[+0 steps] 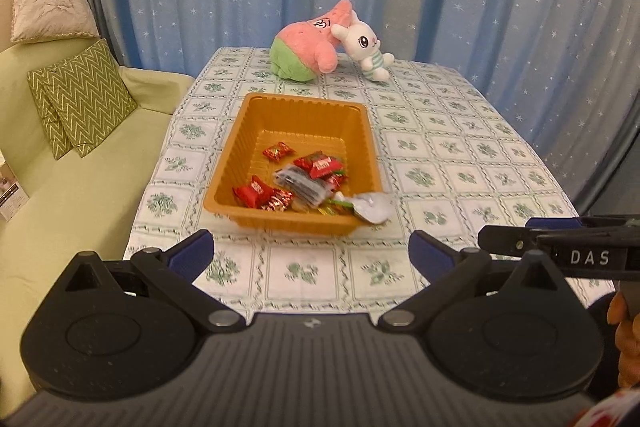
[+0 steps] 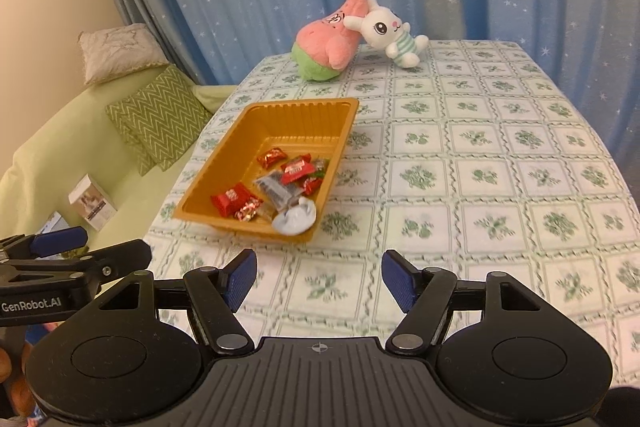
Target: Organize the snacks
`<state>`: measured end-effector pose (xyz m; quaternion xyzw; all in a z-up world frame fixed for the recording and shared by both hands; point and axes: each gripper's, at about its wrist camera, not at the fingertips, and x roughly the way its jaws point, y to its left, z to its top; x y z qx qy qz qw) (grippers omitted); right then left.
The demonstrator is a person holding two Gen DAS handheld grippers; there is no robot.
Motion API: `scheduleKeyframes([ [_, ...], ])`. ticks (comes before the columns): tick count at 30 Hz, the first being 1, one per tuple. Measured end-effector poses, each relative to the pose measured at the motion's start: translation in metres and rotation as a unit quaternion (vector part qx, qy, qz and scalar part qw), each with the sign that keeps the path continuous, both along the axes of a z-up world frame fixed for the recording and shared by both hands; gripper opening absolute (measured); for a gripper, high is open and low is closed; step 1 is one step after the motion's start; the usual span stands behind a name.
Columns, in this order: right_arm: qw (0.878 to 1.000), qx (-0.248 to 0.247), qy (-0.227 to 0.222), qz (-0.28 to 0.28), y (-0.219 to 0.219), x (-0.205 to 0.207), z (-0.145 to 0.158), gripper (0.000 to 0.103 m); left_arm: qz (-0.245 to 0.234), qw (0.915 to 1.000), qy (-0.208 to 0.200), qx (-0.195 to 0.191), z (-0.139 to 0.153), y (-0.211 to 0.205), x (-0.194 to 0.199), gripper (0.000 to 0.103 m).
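Observation:
An orange plastic tray (image 1: 256, 115) (image 2: 240, 131) sits on the table with several wrapped snacks in it: red candies (image 1: 253, 191) (image 2: 230, 201), a grey packet (image 1: 302, 185) (image 2: 276, 189) and a white packet (image 1: 374, 207) (image 2: 296, 219) leaning over its near right corner. My left gripper (image 1: 312, 253) hangs open and empty above the tablecloth, short of the tray. The right gripper (image 2: 319, 277) is also open and empty, back from the tray and to its right. Each gripper shows at the edge of the other's view.
A pink and green plush (image 1: 306, 47) (image 2: 328, 45) and a white rabbit plush (image 1: 366, 45) (image 2: 390, 31) lie at the table's far edge. A green sofa (image 1: 60, 195) with zigzag cushions (image 1: 82, 99) stands left of the table. Blue star curtains hang behind.

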<state>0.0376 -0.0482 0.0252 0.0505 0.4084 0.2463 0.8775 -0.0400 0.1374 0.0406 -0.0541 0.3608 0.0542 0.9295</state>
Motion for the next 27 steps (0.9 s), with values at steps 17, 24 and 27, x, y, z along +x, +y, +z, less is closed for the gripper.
scheduleKeyframes([
  [17, 0.999, -0.022, -0.023, -0.001, -0.02, -0.061, 0.01, 0.069, 0.018, 0.9996, 0.003, 0.019, 0.007, -0.024, -0.046, 0.103],
  [24, 0.999, -0.02, -0.031, 0.0, -0.021, -0.07, 0.015, 0.069, 0.019, 0.9996, -0.004, 0.022, 0.011, -0.028, -0.054, 0.103],
  [27, 0.999, -0.017, -0.036, 0.001, -0.021, -0.073, 0.019, 0.069, 0.019, 0.9995, -0.005, 0.026, 0.012, -0.029, -0.056, 0.103],
])
